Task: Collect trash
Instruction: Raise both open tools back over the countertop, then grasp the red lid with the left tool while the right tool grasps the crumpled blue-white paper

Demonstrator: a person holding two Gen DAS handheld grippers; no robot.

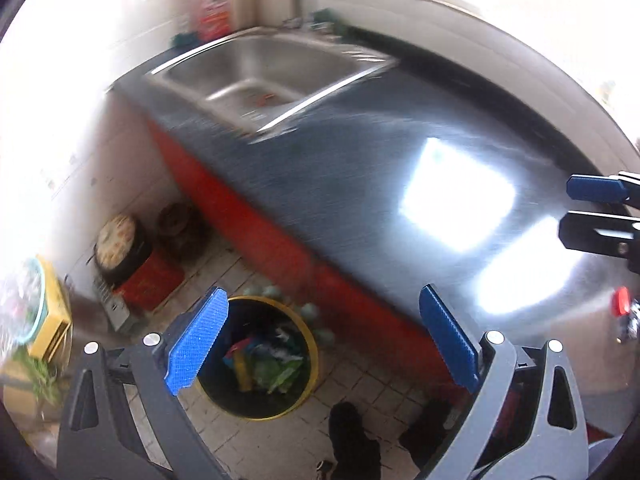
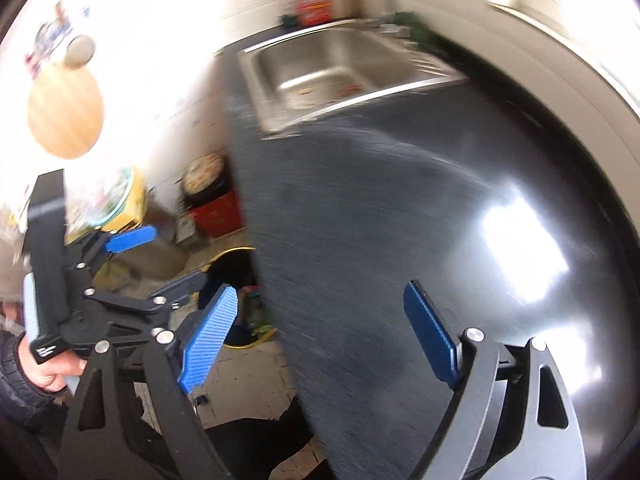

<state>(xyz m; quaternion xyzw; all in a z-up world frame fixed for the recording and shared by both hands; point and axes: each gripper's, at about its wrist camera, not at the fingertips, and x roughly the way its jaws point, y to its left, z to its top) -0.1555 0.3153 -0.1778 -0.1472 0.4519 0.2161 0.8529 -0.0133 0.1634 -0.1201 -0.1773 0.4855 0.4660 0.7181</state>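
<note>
Two handheld grippers hang over a dark kitchen counter [image 1: 360, 152] and the tiled floor [image 1: 360, 396] beside it, both views smeared by motion blur. The left gripper [image 1: 324, 340] has its blue-padded jaws spread wide with nothing between the pads; seen along its fingers, a yellow-rimmed trash bin [image 1: 260, 414] sits on the floor below, framed in the gap nearer the left-hand pad, well apart from both. Crumpled trash [image 1: 268, 360], green, blue and pink, lies inside the bin, against the red front [image 1: 248, 220] of the counter unit. The right gripper [image 2: 324, 336] likewise stands with jaws wide and empty, the counter's front edge running between its pads; in its view the bin shows only partly, at the foot of the counter behind the left-hand pad. The right gripper's jaws also reach into the left wrist view at the far right, parted and empty above the counter. A hand [image 2: 48, 368] in a dark sleeve grips the left gripper's handle at the lower left of the right wrist view. A steel sink [image 1: 260, 76] is set into the counter's far end, with a red-labelled bottle [image 1: 216, 4] beyond it. Dark shoes [image 1: 352, 436] stand on the tiles near the bin.
</note>
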